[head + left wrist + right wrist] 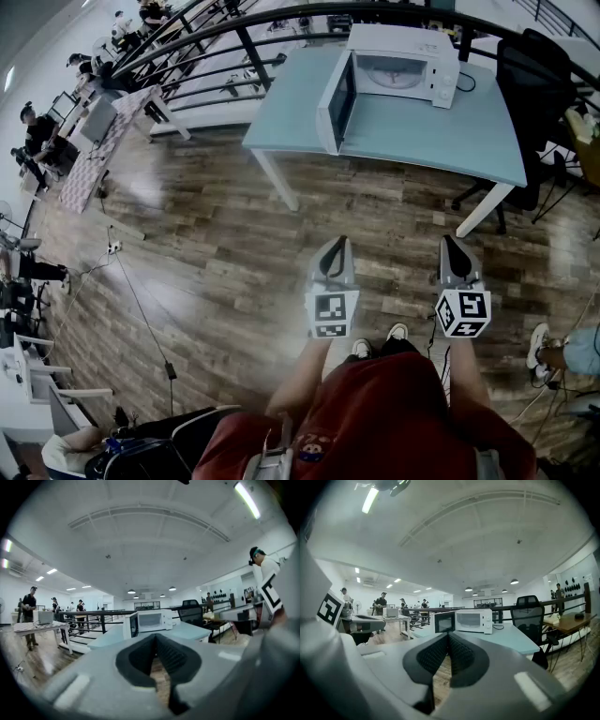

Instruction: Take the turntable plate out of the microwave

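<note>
Both the left gripper (333,255) and right gripper (456,251) are clenched empty, well back from the microwave (412,47); door's open, so step in, open up, pinch the plate (392,77) rim level

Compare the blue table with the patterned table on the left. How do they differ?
The blue table has a plain top; the patterned table has a checked one. The blue table carries a white microwave, door open; the patterned table carries a grey box. A person stands by the patterned table; a black chair stands by the blue table. Both have white legs.
</note>
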The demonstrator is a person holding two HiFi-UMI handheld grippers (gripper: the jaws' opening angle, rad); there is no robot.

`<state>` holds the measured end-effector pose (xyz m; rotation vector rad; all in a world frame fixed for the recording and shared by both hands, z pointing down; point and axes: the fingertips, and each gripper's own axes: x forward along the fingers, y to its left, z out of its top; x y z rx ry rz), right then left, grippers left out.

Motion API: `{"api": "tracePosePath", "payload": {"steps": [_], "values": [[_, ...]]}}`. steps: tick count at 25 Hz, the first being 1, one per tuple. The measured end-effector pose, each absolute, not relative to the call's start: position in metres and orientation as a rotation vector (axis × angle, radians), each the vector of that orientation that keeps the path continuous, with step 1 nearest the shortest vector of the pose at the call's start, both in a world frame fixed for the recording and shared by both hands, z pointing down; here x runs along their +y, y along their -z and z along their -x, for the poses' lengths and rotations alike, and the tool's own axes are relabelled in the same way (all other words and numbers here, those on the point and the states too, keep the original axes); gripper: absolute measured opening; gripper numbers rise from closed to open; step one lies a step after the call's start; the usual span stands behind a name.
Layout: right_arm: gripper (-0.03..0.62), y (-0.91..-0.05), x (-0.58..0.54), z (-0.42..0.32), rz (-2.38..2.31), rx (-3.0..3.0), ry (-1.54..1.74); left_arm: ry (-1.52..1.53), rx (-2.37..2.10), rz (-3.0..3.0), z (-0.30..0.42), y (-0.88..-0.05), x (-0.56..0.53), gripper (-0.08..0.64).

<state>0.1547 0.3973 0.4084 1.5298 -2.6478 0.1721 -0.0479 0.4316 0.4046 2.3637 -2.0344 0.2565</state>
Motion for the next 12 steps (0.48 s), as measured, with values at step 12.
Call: {"api": "tracePosePath", "payload": {"steps": [12], "values": [[0.000,-0.406,0.419,-0.146,-1.569,-2.624,-0.149,-0.224,-1.993,-2.420,0.050,-0.401,0.441,0.000]]}}
